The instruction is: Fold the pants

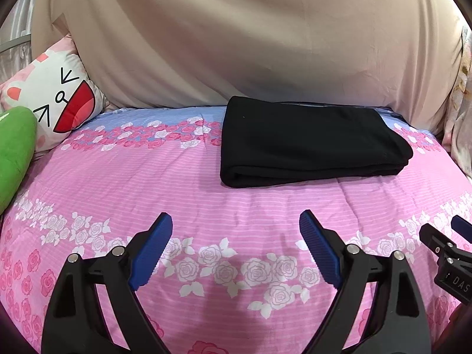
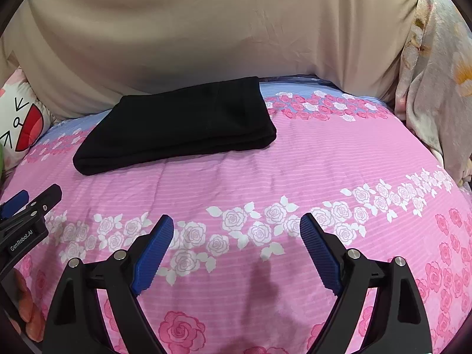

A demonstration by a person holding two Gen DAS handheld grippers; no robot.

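Black pants (image 1: pixel 309 141) lie folded into a thick rectangle on the pink floral bedspread (image 1: pixel 147 177), near its far edge. They also show in the right wrist view (image 2: pixel 177 126), far left of centre. My left gripper (image 1: pixel 236 224) is open and empty, hovering over the bedspread well short of the pants. My right gripper (image 2: pixel 236 224) is open and empty too, over the bedspread (image 2: pixel 324 162) to the right of the pants. Each gripper shows at the edge of the other's view: the right one (image 1: pixel 442 236), the left one (image 2: pixel 26 203).
A beige sheet (image 1: pixel 236 44) hangs behind the bed. A white cat-face pillow (image 1: pixel 56 97) and a green cushion (image 1: pixel 14 153) sit at the far left. A pale floral blanket (image 2: pixel 436 73) is bunched at the right.
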